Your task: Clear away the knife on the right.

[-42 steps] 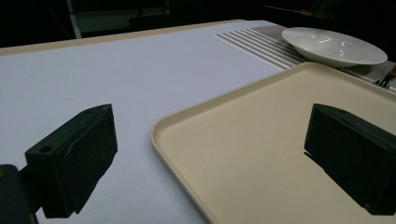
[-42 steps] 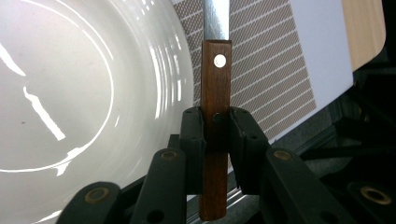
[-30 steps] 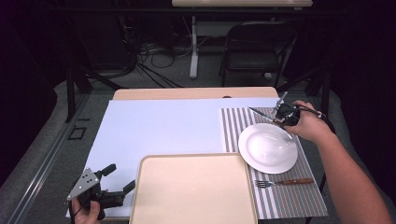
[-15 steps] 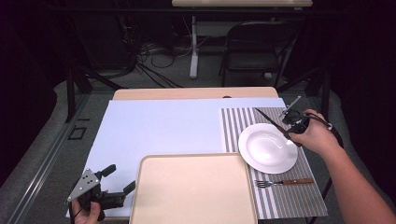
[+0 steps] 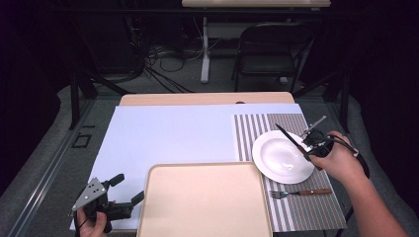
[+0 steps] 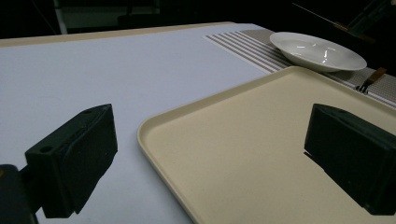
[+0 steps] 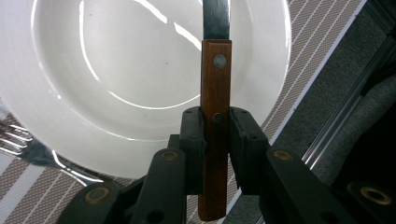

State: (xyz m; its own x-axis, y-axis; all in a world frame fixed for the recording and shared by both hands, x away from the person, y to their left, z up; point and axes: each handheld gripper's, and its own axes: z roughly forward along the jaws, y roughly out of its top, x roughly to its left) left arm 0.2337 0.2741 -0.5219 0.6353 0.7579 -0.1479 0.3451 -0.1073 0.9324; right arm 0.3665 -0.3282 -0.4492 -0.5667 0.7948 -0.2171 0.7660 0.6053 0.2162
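Nearest the person, the left claw (image 5: 122, 191) stood open and empty, low at the near left corner of the tabletop (image 5: 173, 138), its jaws pointed toward the cream tray (image 5: 207, 202) just beside it. Right of the tray, a fork (image 5: 299, 193) lay on the striped placemat (image 5: 257, 133). Beyond the fork sat the white plate (image 5: 276, 163). Over its right rim the right claw (image 5: 310, 144) was clamped on the wooden handle of a knife (image 7: 215, 93), held above the plate with the blade slanting away to the upper left.
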